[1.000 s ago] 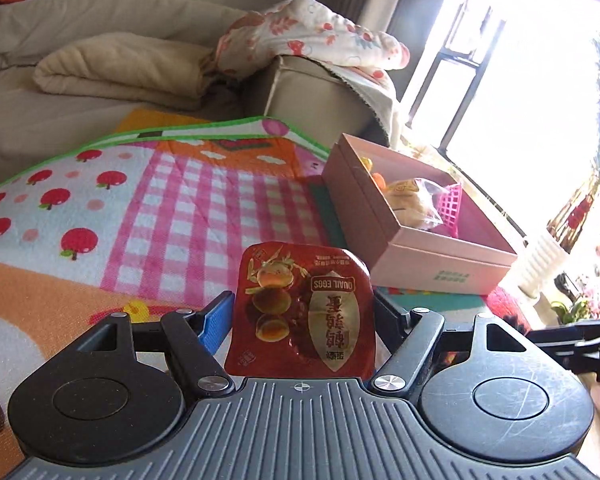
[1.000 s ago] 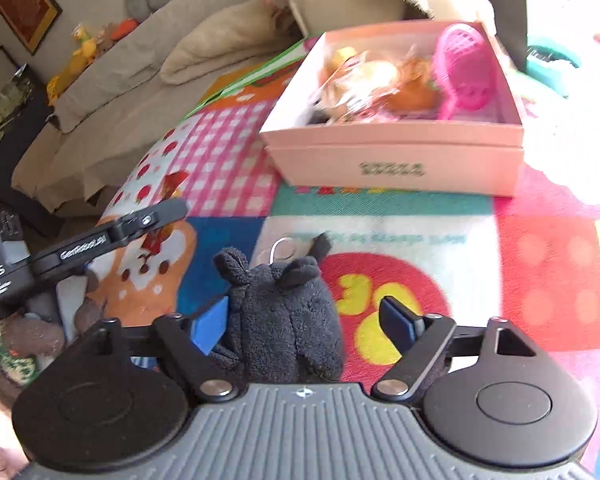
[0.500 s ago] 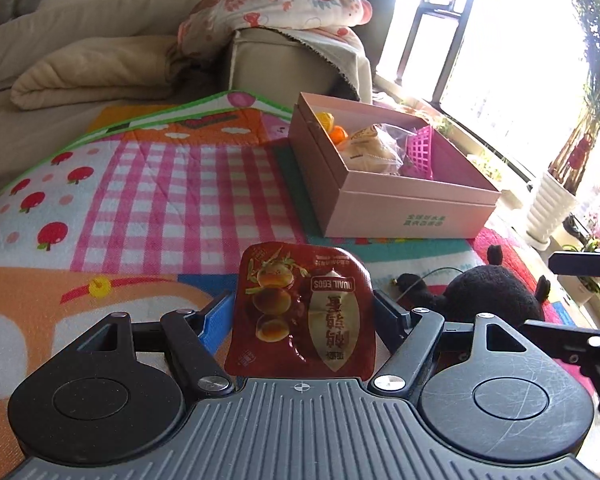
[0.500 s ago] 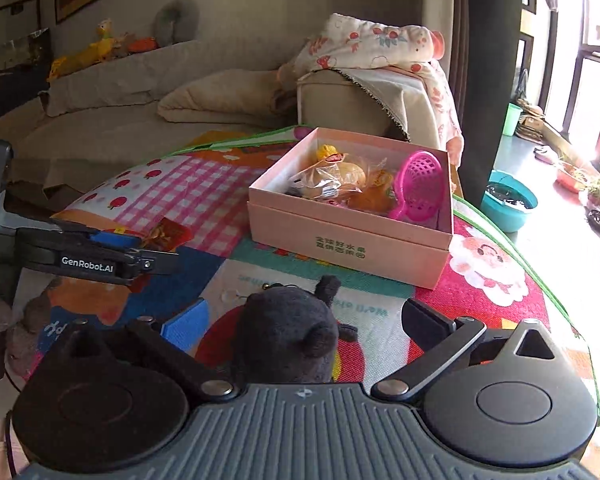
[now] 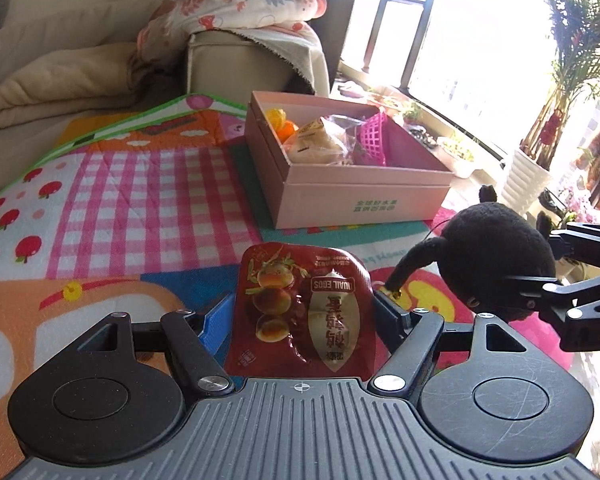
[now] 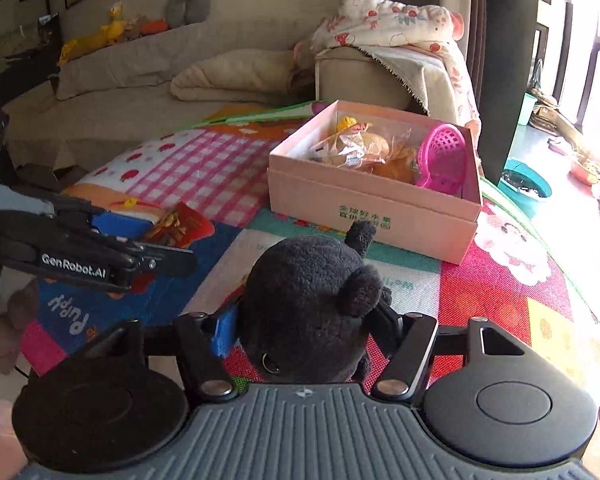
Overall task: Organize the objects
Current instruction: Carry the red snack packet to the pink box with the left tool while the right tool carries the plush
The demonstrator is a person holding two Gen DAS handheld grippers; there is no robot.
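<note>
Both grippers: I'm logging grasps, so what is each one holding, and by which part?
The left gripper pinches the red quail egg packet by its side edges. The right gripper clamps the black plush toy around its body.

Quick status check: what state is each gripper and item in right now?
Left gripper: shut on the snack pouch.
Snack pouch: sealed, upright, held above the mat.
Right gripper: shut on the black plush.
Black plush: clamped, held above the mat.
Pink box: open, no lid, partly filled.
Pink basket: inside the box, tipped on its side.
Mat: spread flat.
</note>
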